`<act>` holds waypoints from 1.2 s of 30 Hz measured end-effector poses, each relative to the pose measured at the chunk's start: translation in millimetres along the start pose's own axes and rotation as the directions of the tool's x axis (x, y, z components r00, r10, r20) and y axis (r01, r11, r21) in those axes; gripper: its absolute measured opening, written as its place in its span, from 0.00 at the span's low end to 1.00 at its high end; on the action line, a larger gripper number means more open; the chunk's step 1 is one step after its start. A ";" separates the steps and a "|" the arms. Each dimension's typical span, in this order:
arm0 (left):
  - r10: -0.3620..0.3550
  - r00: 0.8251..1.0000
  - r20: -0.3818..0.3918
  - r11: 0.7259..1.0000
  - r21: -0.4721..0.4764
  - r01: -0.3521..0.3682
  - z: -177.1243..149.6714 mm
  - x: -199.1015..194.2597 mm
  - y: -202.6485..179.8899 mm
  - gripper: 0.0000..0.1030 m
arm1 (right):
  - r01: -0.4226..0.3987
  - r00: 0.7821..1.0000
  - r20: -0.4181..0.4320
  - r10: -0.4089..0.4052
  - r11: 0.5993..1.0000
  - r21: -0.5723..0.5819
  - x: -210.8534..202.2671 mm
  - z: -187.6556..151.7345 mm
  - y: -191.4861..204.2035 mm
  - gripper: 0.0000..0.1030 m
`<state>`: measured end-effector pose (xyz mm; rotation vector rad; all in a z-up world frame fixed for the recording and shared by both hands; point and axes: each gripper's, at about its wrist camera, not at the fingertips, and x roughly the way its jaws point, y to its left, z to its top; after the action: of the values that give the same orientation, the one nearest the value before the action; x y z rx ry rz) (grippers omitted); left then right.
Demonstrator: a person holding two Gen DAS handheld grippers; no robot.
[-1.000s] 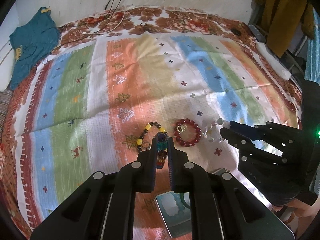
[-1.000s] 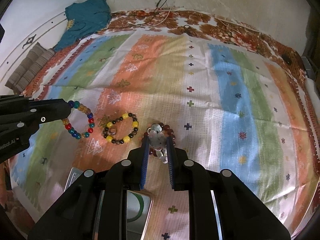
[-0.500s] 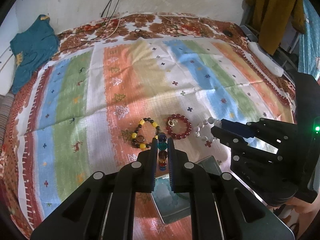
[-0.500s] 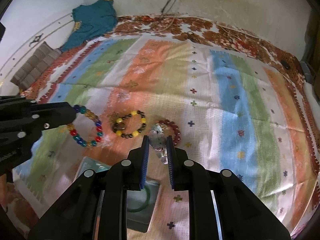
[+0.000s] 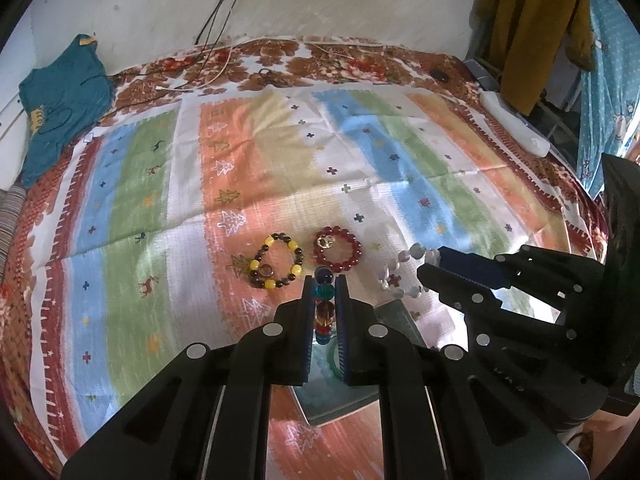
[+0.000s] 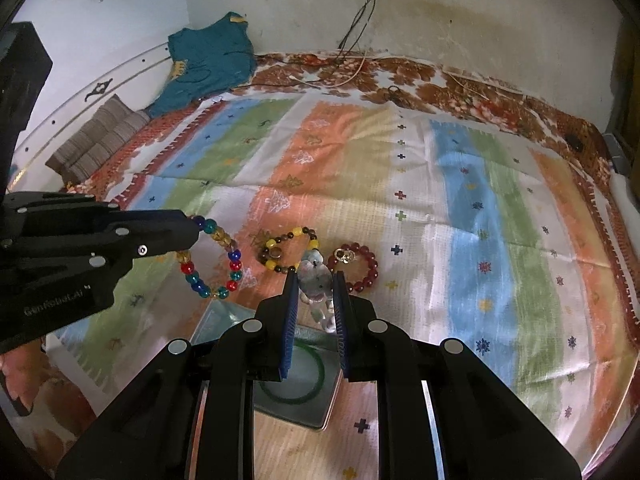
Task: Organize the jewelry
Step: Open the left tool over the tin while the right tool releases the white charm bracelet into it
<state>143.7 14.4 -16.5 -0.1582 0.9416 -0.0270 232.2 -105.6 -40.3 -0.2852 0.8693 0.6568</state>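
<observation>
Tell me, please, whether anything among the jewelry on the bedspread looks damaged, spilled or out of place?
Nothing stands out. The yellow-and-dark bracelet and red bracelet lie intact as closed loops on the bedspread, the green bangle sits inside the tray, and both tongs hold bracelets whole.

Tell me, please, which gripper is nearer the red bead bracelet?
Right. The right gripper sits just beside the red bracelet; the left gripper lies beyond the yellow bracelet.

My bed (image 5: 100, 368) wears a striped cloth (image 6: 472, 208). On the cloth lie a yellow-and-dark bracelet (image 5: 277, 261) with a ring (image 5: 265, 270) inside it, a red bracelet (image 5: 338, 249) just beside, and a tray (image 6: 320, 416) holding a green bangle (image 6: 318, 360). A teal shirt (image 5: 60, 100) and cables (image 5: 208, 76) rest at the far edge.
</observation>
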 end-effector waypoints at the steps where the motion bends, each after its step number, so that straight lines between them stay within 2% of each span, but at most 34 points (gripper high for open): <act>1: -0.003 1.000 0.004 1.000 0.001 0.003 -1.7 -2.5 -1.1 0.09 | -0.002 1.000 -0.001 0.002 1.000 -0.001 -0.8 -1.0 0.2 0.17; 18: -0.022 1.000 -0.007 1.000 0.006 0.022 -30.9 -16.0 -11.3 0.09 | -0.019 1.000 -0.003 0.019 1.000 -0.016 -19.1 -29.8 14.0 0.18; 19: -0.018 1.000 -0.013 1.000 0.000 0.018 -31.7 -14.8 -10.5 0.09 | -0.014 1.000 -0.005 0.014 1.000 -0.009 -18.4 -29.2 11.8 0.20; 21: 0.001 1.000 -0.013 1.000 -0.022 -0.001 -33.0 -15.0 -6.3 0.09 | 0.000 1.000 -0.010 0.000 1.000 0.006 -17.3 -29.3 7.3 0.33; 26: 0.031 0.999 -0.019 0.998 -0.055 -0.032 -32.5 -13.5 3.7 0.13 | 0.039 0.999 -0.038 -0.038 0.999 0.023 -9.6 -30.1 -1.7 0.35; 28: 0.040 0.999 -0.024 0.997 -0.067 -0.041 -31.7 -12.0 7.6 0.15 | 0.049 0.998 -0.047 -0.048 0.998 0.028 -6.4 -30.2 -5.1 0.39; 34: 0.066 0.997 -0.032 0.994 -0.089 -0.069 -29.5 -7.8 15.8 0.28 | 0.067 0.996 -0.066 -0.065 0.997 0.034 0.8 -28.2 -10.5 0.47; 36: 0.078 0.996 -0.038 0.992 -0.098 -0.081 -28.0 -4.1 19.6 0.33 | 0.076 0.995 -0.073 -0.073 0.996 0.039 4.3 -25.4 -13.6 0.52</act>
<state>117.8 30.7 -32.3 -0.2131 0.9831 0.0910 227.4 -126.6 -59.9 -0.3039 0.9353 0.5615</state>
